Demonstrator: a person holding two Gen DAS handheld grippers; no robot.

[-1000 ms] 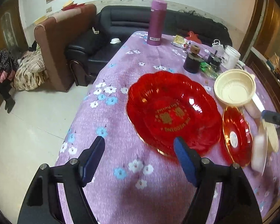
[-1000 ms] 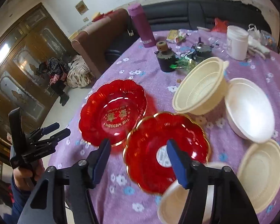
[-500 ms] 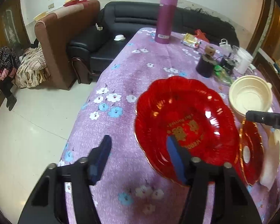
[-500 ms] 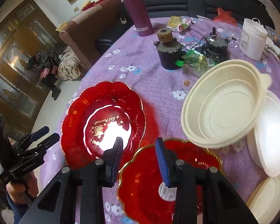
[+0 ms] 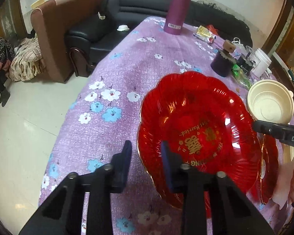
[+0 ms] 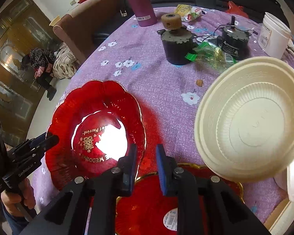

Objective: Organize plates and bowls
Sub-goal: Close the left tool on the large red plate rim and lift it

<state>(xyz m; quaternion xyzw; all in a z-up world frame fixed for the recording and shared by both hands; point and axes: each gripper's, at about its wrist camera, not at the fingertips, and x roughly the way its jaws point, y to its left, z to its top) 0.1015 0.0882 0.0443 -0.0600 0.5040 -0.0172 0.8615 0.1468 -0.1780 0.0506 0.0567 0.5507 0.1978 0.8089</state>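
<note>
Both tongs have just been closing, each on the rim of a red plate lying on the purple-clothed desk [image 5: 127,62]. The left tongs [image 5: 146,156] straddle the near edge of the large red plate [image 5: 196,129], jaws narrow with the rim between them; the right tongs [image 6: 146,159] stand narrow over the rim of the smaller red plate [image 6: 151,205], though contact cannot be confirmed. The step looks like grasping plates for stacking; next, a firm pinch and level lift, clear of the cream bowl [image 6: 250,125].
</note>
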